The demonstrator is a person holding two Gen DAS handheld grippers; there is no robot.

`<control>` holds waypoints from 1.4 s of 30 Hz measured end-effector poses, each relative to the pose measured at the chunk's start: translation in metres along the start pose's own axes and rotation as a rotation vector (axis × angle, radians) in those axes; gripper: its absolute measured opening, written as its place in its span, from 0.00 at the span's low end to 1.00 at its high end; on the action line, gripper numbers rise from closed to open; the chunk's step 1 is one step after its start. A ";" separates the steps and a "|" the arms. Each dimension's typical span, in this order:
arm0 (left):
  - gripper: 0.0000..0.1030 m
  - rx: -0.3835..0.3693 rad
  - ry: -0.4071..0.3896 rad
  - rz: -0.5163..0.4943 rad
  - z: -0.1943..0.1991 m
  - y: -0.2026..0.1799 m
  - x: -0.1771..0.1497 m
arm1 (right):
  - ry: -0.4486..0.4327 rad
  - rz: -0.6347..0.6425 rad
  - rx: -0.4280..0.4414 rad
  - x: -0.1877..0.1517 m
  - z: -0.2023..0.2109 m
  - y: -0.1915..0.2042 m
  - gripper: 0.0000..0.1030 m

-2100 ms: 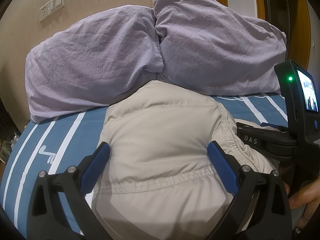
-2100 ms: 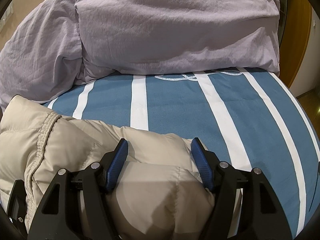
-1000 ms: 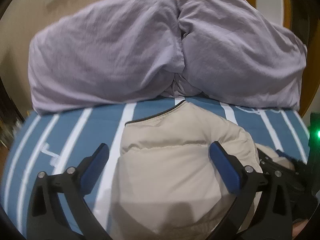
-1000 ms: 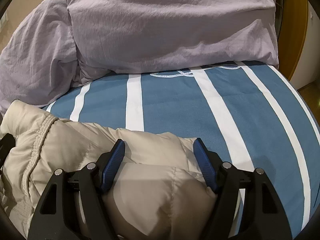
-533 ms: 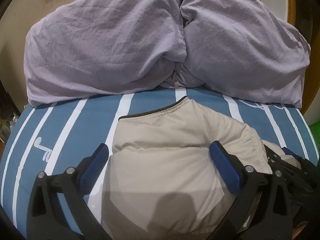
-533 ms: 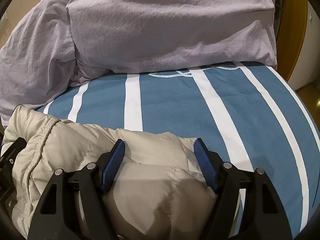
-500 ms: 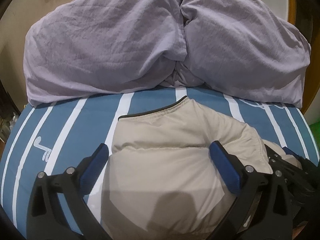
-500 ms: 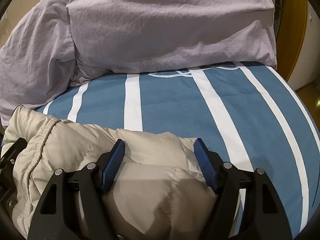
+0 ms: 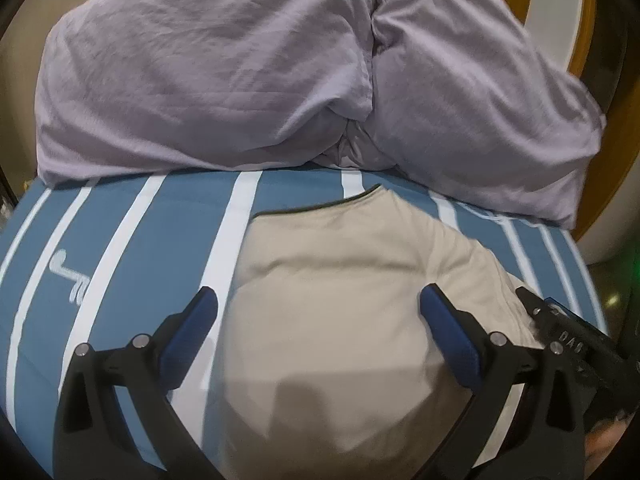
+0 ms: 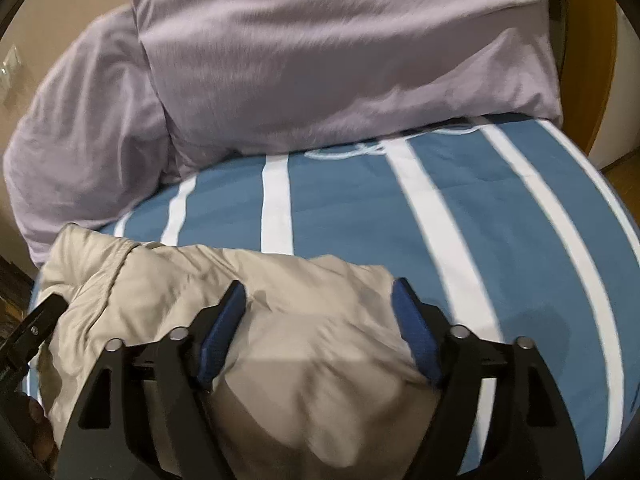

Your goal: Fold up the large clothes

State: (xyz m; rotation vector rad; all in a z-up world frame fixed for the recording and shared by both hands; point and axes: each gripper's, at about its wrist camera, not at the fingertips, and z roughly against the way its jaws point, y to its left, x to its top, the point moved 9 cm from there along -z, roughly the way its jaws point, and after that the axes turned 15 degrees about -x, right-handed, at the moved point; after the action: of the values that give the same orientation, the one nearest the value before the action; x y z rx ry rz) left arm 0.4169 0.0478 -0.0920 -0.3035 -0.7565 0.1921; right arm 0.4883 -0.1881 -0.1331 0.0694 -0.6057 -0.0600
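Nearest the right wrist camera, the right hand-held gripper (image 10: 318,328) has just been opening its jaws; they stand spread with a puffed fold of the beige padded jacket (image 10: 280,344) bulging between them, and the blue pads look barely off the fabric, so the grip reads as let go. In the left wrist view, the left hand-held gripper (image 9: 320,328) is spread wide over the jacket (image 9: 352,320), its left pad above bare sheet and its right pad at the edge of the bundle, pinching nothing. The jacket lies as a thick folded bundle on the striped blue bed (image 10: 360,208), toward the near edge, its dark-trimmed edge pointing at the lilac pillows (image 9: 240,80) but not touching them. The step in hand seems to be releasing and settling the fold. To do it well, both grippers should lift clear straight off the padding without snagging, then press the springy bundle flat so trapped air does not reopen it, keeping edges aligned and short of the pillows.
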 end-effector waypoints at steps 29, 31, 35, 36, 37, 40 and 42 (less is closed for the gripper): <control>0.98 -0.309 0.095 0.199 0.040 0.020 -0.070 | 0.315 -0.183 0.464 -0.097 0.024 -0.045 0.99; 0.98 -0.348 0.100 0.231 0.035 0.018 -0.073 | 0.315 -0.193 0.490 -0.097 0.022 -0.043 0.99; 0.98 -0.423 0.111 0.296 0.027 0.017 -0.076 | 0.316 -0.179 0.521 -0.098 0.021 -0.038 0.99; 0.98 -0.444 0.113 0.310 0.025 0.016 -0.077 | 0.319 -0.174 0.539 -0.098 0.022 -0.035 0.99; 0.98 -0.450 0.111 0.312 0.025 0.016 -0.078 | 0.316 -0.171 0.555 -0.098 0.023 -0.032 0.99; 0.92 -0.468 0.101 0.313 0.026 0.015 -0.076 | 0.284 -0.162 0.579 -0.094 0.027 -0.023 0.88; 0.86 -0.484 0.099 0.323 0.028 0.016 -0.074 | 0.270 -0.161 0.595 -0.090 0.030 -0.020 0.80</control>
State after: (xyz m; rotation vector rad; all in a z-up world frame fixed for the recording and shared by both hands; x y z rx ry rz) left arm 0.3438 0.0481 -0.1259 -0.8912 -0.6453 0.2954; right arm 0.3968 -0.2029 -0.1613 0.6926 -0.3300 -0.0236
